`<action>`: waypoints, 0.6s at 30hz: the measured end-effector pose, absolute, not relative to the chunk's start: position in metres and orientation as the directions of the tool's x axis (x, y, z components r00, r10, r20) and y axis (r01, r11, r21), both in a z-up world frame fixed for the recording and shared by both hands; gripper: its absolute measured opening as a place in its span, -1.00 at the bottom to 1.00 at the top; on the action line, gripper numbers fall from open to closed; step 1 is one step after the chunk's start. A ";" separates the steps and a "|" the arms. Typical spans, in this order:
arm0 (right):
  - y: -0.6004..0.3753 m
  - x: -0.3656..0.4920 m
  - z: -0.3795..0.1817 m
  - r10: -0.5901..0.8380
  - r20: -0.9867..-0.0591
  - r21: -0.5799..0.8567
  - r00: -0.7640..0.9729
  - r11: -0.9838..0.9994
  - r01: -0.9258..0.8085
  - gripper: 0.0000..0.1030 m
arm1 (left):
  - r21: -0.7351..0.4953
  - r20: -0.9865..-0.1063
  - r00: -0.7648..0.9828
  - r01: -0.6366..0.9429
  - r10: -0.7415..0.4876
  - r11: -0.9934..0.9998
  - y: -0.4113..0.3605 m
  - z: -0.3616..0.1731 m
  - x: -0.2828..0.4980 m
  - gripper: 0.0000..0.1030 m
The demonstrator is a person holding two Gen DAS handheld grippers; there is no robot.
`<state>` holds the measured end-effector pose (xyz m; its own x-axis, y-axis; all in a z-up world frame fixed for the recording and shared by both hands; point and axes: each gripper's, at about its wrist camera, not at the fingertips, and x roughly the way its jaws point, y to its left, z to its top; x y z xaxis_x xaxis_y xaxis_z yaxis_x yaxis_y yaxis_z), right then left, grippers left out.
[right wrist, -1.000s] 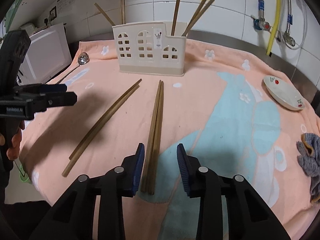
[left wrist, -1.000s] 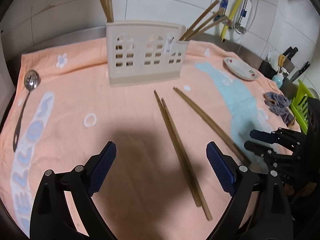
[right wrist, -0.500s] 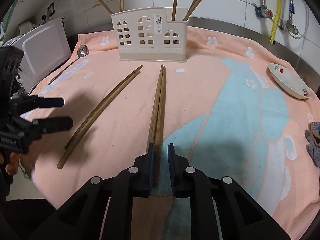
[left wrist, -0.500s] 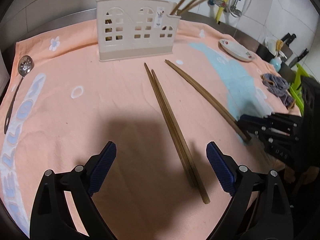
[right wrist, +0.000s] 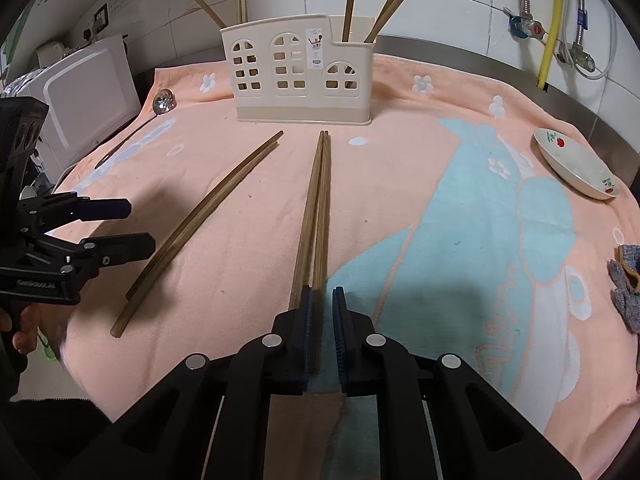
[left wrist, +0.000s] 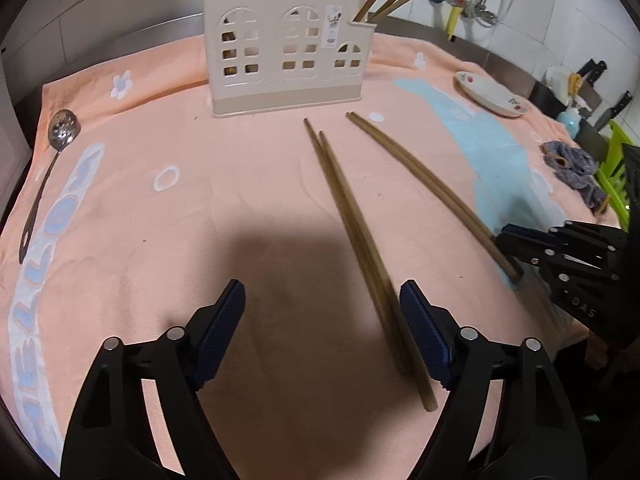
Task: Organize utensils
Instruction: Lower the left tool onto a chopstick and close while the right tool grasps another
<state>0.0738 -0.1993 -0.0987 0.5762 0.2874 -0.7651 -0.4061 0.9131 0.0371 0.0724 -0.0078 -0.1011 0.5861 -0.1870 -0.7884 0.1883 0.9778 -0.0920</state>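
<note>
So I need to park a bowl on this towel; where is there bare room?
Bare towel lies between the slotted spoon and the left chopstick pair, and between the right pair and the dish. The strip between the pairs is narrow.

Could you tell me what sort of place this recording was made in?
Most likely a home kitchen counter. A cream utensil holder with chopsticks stands on a towel before a tiled wall with water pipes and valves, and knives sit off to the side.
</note>
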 end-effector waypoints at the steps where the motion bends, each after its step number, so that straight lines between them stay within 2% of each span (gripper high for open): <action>1: -0.199 0.074 -0.099 0.286 -0.765 0.034 0.578 0.913 -0.407 -0.81 | -0.092 -0.792 0.582 0.185 -0.185 0.978 -0.008 -0.103 0.073 0.44; 3: -0.199 0.074 -0.099 0.285 -0.764 0.032 0.579 0.913 -0.407 -0.81 | -0.090 -0.799 0.574 0.179 -0.178 0.980 -0.008 -0.106 0.075 0.38; 15: -0.196 0.074 -0.103 0.286 -0.769 0.036 0.572 0.912 -0.408 -0.80 | -0.046 -0.817 0.564 0.138 -0.117 0.989 -0.016 -0.107 0.083 0.35; 18: -0.197 0.074 -0.103 0.291 -0.767 0.046 0.571 0.913 -0.404 -0.80 | 0.012 -0.819 0.571 0.117 -0.058 0.993 -0.023 -0.111 0.085 0.23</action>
